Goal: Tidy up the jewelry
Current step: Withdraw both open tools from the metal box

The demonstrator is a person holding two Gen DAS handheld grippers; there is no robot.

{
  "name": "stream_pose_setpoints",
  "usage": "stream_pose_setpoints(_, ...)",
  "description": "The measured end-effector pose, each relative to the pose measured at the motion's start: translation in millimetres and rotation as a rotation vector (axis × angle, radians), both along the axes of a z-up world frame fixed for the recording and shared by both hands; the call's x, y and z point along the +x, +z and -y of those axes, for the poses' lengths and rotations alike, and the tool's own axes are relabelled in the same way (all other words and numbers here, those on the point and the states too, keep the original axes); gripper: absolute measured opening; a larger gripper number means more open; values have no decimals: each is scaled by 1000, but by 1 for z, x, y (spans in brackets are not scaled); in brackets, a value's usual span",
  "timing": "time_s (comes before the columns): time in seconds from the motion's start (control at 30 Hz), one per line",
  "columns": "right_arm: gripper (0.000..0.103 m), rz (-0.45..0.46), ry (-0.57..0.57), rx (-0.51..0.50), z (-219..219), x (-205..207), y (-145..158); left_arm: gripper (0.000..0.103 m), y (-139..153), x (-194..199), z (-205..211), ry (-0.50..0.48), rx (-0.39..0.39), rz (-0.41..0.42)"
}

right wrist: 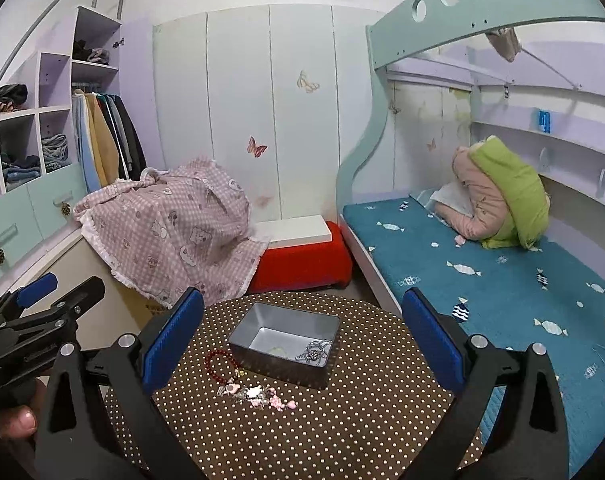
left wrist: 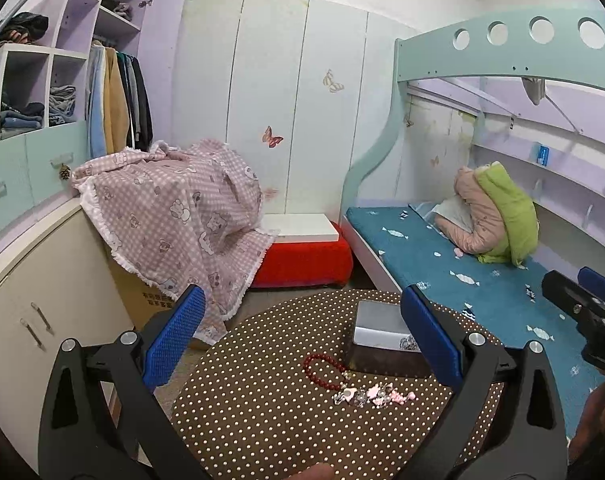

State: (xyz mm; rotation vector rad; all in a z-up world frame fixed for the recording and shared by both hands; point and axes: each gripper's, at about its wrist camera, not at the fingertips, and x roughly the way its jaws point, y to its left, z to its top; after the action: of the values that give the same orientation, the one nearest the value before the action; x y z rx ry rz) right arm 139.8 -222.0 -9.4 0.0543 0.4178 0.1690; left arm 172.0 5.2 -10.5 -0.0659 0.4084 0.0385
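- Bunk bed (right wrist: 502,288), right side of the room: blue mattress cover with a fish print, pink and green jackets (right wrist: 498,200) heaped at its far end.
- Pink checked blanket (left wrist: 170,208) draped over a bulky shape on the left, beside a red stool (left wrist: 306,256) with a white slab on top.
- Worktop (right wrist: 342,420): round, brown cloth with white dots, in front of both cameras.
- Left gripper (left wrist: 302,344): blue-padded fingers wide apart, nothing between them, hovering above the worktop. It also shows at the left edge of the right wrist view.
- Right gripper (right wrist: 302,340): fingers likewise spread wide and empty, above the worktop with the box framed between them.
- Metal box (right wrist: 286,344): open, grey inside, dark outside, sits on the far half of the worktop. One silver piece (right wrist: 314,350) lies in its near right corner.
- Red bead bracelet (right wrist: 218,362): flat on the cloth just left of the box, outside it.
- Pink and silver charm pieces (right wrist: 258,394): a small loose cluster on the cloth just in front of the bracelet and the box; can't tell individual items apart.
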Motion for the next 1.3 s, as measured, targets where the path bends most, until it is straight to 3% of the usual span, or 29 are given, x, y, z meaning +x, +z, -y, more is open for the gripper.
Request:
stream_pose_setpoints(0.27,96,-26,-15,3,5,-9,-13,98,-15,-15,-6,11,-14,-13)
stream_pose_setpoints(0.77,96,-142,13,-34,-4,7,-55,98,-59,4,-7,2,-5,-116)
stream_pose_setpoints(1.2,95,-359,59,-78,-11,48,-131,98,-109,42,-16,9,-9,-239)
stream_pose_setpoints(1.3,87,-420,76,-87,-13,62,-154,98,-120,50,-12,-2,2,-271)
